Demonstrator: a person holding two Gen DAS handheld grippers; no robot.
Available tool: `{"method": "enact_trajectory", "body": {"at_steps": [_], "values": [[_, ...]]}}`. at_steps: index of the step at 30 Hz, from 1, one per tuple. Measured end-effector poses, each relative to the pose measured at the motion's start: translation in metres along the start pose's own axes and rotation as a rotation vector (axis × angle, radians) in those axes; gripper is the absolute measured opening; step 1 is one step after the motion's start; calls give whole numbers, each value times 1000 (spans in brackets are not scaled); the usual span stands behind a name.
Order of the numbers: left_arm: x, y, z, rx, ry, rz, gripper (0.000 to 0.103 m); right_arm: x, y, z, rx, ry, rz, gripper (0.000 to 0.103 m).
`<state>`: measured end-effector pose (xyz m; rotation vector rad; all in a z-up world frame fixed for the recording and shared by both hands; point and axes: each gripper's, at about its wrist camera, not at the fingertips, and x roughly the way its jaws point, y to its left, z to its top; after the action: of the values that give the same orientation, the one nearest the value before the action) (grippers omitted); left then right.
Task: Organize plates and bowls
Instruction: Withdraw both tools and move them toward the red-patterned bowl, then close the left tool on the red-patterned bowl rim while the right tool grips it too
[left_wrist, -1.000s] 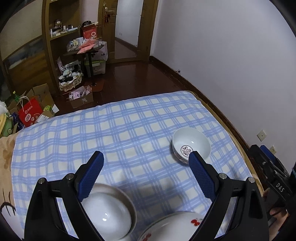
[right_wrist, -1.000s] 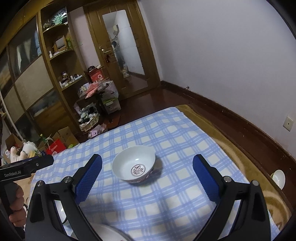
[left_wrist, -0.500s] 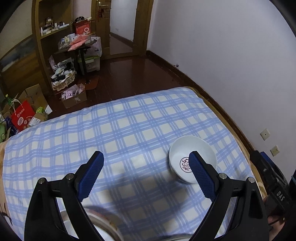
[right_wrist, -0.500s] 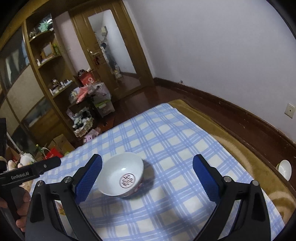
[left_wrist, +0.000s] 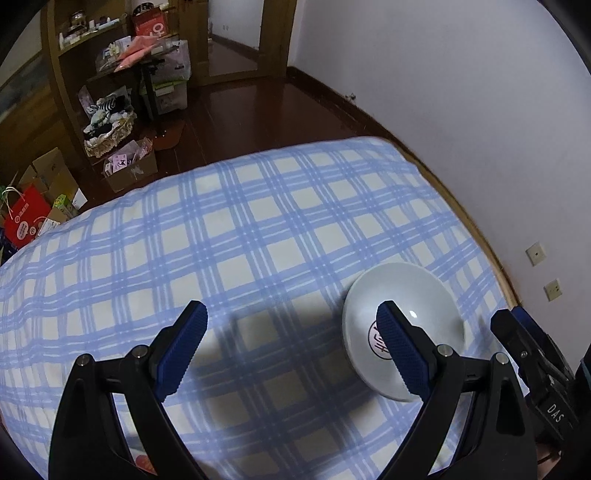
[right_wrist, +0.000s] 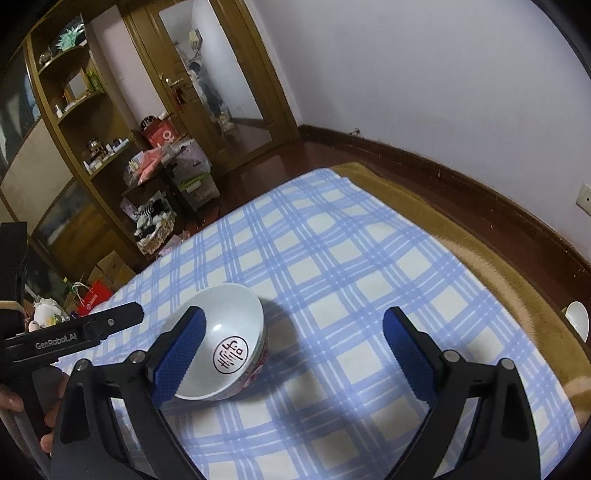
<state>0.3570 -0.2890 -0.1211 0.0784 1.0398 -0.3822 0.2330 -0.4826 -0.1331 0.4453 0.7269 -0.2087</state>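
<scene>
Right tool (right_wrist: 291, 339) spread wide, bowl (right_wrist: 221, 347) (red-marked) touching its left finger

Blue checked cloth (left_wrist: 258, 236), wooden shelves (right_wrist: 74, 122)

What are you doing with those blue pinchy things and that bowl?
A person holds a gripper in each hand over a bed with a blue checked cloth. Both the left gripper and the right gripper are open and empty. One white bowl with a red character inside sits on the cloth, not yet picked up, between the two.
</scene>
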Motion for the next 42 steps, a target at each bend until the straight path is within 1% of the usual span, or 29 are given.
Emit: {"method": "enact_trajectory", "body": {"at_steps": [4,6,7,8,9,10,11,12,13,15,16,17,18,20,23,26,28,32,35,39,42], "values": [[15,-6,-1,22,33,3,92,13,-1,-5,13,39,17,94],[21,-9,-3,42,49,12,92,19,0,-7,10,61,26,89],[23,-10,-3,49,54,17,92,21,0,-7,9,68,27,88],[24,-11,-4,54,57,21,90,23,1,-9,9,77,29,85],[26,-13,-5,58,62,24,88,26,1,-10,11,90,33,79],[27,-12,-6,59,67,24,81,28,1,-11,15,107,35,75],[29,-13,-6,60,77,25,74,31,1,-13,19,125,37,65],[31,-13,-7,61,85,29,70,34,0,-14,29,151,44,54],[33,-13,-8,63,92,33,66,36,-2,-16,44,169,64,50],[35,-15,-9,64,93,13,57,38,-4,-18,75,185,107,42],[35,-17,-10,70,93,1,49,39,-4,-18,86,196,124,40],[34,-19,-10,74,97,-15,41,40,-4,-19,93,204,137,32],[33,-20,-10,71,101,-38,36,41,-3,-20,98,212,151,26],[33,-22,-11,59,112,-75,19,42,-1,-22,98,221,159,22],[33,-27,-13,64,126,-87,6,41,5,-24,81,232,158,15],[30,-34,-16,87,121,-62,6,39,12,-25,45,233,117,14],[25,-34,-18,76,126,-64,5,36,12,-27,43,230,106,13],[17,-33,-23,91,146,-67,5,28,16,-30,17,241,97,11],[9,-31,-30,81,159,-74,5,22,18,-32,5,244,93,11],[-5,-30,-39,73,156,-66,5,12,20,-36,6,241,102,10],[-16,-26,-44,61,149,-61,5,0,27,-38,-6,223,112,10]]}}
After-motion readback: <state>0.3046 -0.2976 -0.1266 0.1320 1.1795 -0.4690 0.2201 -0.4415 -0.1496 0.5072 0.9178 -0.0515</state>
